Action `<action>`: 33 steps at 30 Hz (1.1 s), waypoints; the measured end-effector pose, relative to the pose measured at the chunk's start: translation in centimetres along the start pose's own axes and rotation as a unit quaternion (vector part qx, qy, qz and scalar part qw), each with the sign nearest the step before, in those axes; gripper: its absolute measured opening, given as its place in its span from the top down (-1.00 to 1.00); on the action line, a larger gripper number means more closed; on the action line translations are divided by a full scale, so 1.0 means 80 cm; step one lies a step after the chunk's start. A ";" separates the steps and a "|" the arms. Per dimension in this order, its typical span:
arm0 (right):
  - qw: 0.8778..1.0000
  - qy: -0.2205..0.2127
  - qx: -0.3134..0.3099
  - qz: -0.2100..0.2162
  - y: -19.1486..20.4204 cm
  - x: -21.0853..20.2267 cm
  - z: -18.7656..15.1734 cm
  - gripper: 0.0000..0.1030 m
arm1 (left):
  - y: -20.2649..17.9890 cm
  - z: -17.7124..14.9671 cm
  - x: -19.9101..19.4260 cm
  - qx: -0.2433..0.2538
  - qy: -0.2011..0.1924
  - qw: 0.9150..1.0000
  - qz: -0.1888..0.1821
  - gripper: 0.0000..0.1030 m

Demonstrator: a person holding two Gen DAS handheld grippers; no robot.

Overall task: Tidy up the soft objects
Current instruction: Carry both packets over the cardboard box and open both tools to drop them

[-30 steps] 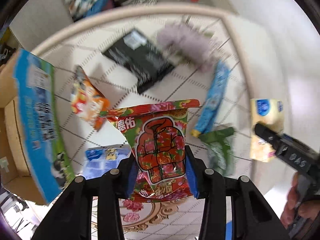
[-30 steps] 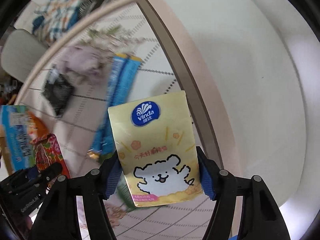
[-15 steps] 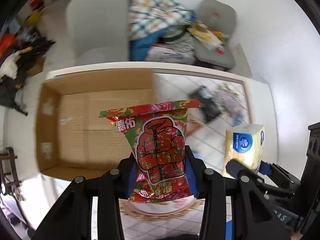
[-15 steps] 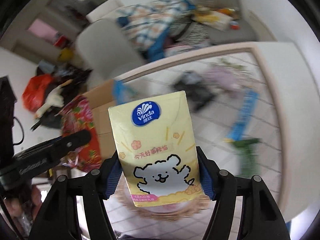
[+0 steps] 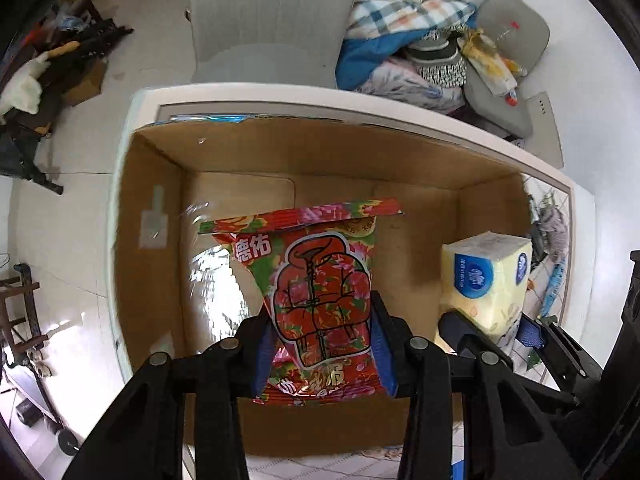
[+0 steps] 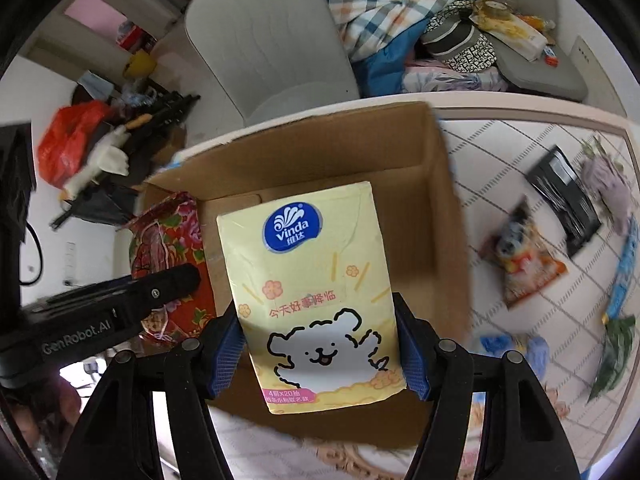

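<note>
My left gripper is shut on a red floral packet and holds it over the open cardboard box. My right gripper is shut on a yellow Vinda tissue pack, also held over the box. In the left wrist view the tissue pack and right gripper sit at the right. In the right wrist view the red packet and left gripper sit at the left.
On the tiled table right of the box lie an orange snack bag, a black pouch, a purple fluffy item, a blue packet and a green packet. A grey chair stands behind the table.
Both grippers have swung left from the table's loose items to above the cardboard box, each still holding its packet. The box now fills the view beneath them.
</note>
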State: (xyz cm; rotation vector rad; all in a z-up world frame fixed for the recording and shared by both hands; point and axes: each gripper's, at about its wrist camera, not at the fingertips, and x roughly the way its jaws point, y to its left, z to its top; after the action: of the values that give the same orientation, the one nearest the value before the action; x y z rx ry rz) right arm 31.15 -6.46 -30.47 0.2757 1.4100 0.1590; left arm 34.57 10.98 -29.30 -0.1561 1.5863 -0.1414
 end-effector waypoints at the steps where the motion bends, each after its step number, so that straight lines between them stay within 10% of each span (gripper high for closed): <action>1: 1.000 0.003 0.000 -0.004 0.004 0.015 0.005 -0.34 | 0.002 0.007 0.009 0.001 0.007 1.000 -0.004 0.25; 17: 0.999 0.033 0.013 -0.012 -0.005 0.137 0.051 -0.37 | 0.009 0.060 0.083 0.005 0.066 0.998 -0.018 0.18; 33: 0.996 0.025 -0.018 -0.079 0.025 0.083 0.029 -1.00 | 0.029 0.002 0.006 0.000 -0.018 0.999 0.042 -0.87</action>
State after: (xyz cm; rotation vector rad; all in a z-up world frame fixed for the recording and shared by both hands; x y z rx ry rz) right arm 34.62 -2.94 -35.88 0.1297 1.4708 0.0617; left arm 34.72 13.19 -30.21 -0.0925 1.5543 -0.0726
